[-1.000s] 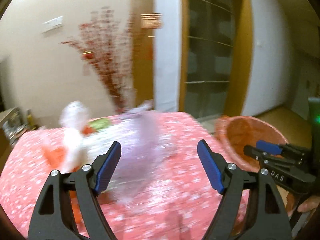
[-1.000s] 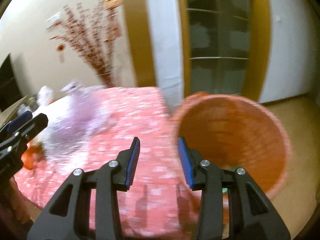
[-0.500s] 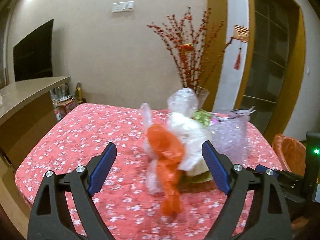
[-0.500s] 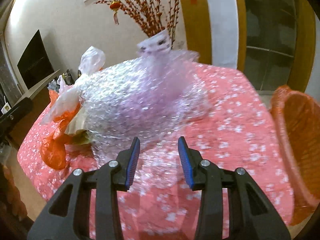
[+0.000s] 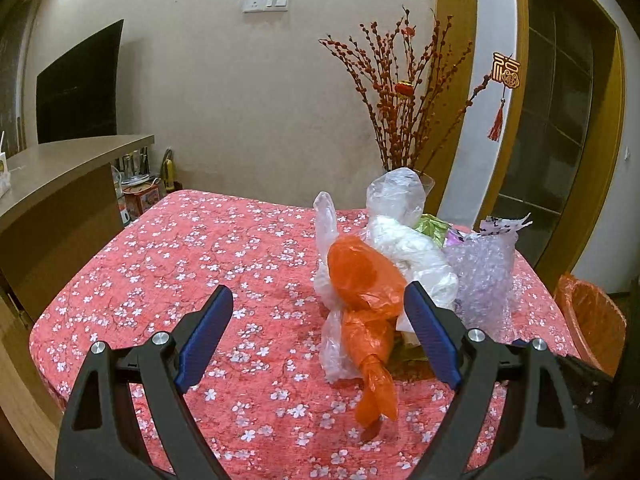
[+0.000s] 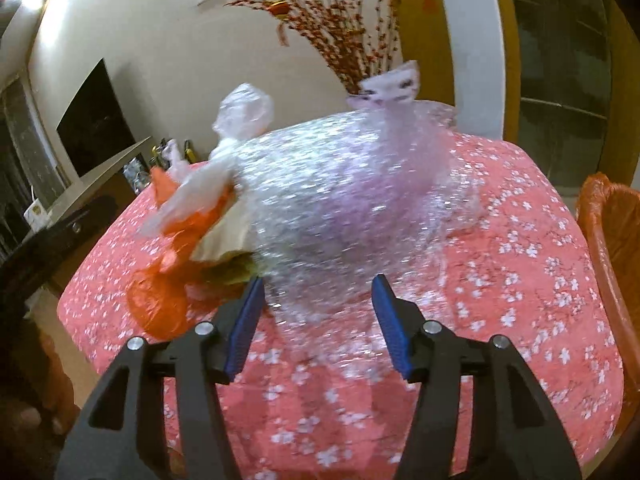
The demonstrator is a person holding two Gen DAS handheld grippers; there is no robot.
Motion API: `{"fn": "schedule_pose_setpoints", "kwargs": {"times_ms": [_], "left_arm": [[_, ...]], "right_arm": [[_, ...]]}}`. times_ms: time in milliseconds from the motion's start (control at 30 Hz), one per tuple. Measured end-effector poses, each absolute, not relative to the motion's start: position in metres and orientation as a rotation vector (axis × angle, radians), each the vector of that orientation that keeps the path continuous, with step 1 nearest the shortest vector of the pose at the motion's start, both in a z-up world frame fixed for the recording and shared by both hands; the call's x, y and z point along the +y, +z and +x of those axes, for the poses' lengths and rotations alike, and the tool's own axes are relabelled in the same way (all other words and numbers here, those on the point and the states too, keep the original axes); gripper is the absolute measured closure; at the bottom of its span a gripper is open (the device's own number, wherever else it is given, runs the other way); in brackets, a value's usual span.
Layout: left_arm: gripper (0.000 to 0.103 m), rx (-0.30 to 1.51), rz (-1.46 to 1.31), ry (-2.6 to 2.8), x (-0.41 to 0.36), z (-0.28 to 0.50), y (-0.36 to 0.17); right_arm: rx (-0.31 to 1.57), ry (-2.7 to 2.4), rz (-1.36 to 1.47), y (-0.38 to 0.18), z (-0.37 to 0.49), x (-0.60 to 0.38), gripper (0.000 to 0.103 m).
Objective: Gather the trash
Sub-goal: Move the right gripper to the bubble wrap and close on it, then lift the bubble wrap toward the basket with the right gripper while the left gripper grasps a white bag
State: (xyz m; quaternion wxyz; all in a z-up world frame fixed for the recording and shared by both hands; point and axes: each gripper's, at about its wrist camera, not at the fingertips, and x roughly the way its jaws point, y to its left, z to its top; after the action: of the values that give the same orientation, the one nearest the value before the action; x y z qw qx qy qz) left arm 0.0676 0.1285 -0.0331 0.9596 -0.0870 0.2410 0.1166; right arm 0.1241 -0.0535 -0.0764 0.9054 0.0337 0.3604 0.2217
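Note:
A heap of trash lies on the red flowered tablecloth [image 5: 200, 264]: an orange plastic bag [image 5: 362, 292], white and clear plastic bags [image 5: 404, 236], and a lilac bubble wrap sheet [image 5: 482, 276]. My left gripper [image 5: 318, 338] is open and empty, just short of the orange bag. My right gripper [image 6: 318, 320] is open and empty, its jaws at the near edge of the bubble wrap [image 6: 344, 204]. The orange bag [image 6: 172, 292] lies left of it.
An orange-lined waste basket [image 5: 592, 316] stands off the table's right edge; it also shows in the right wrist view [image 6: 616, 240]. A vase of red branches [image 5: 400, 112] stands behind the heap. A wooden counter [image 5: 56, 176] runs along the left.
Both grippers swung from the basket side toward the trash heap and moved closer. The right gripper's jaws have opened wider.

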Motion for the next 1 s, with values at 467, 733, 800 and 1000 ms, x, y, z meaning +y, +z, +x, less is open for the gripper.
{"fn": "schedule_pose_setpoints", "kwargs": {"times_ms": [467,733,800,1000], "left_arm": [[0.016,0.511,-0.204,0.246,0.138,0.066,-0.039],[0.016,0.521,-0.209,0.231,0.134,0.070,-0.041],[0.016,0.524,-0.210,0.224,0.133,0.072,-0.040],[0.016,0.551,-0.210,0.202,0.126,0.088,-0.036]], "right_arm": [[0.769,0.327,-0.037,-0.100,0.139,-0.030,0.072],[0.745,0.301,-0.026,-0.096,0.139,-0.050,0.095],[0.738,0.292,-0.020,-0.094,0.136,-0.056,0.096],[0.739,0.255,0.006,-0.092,0.128,-0.084,0.096]]}}
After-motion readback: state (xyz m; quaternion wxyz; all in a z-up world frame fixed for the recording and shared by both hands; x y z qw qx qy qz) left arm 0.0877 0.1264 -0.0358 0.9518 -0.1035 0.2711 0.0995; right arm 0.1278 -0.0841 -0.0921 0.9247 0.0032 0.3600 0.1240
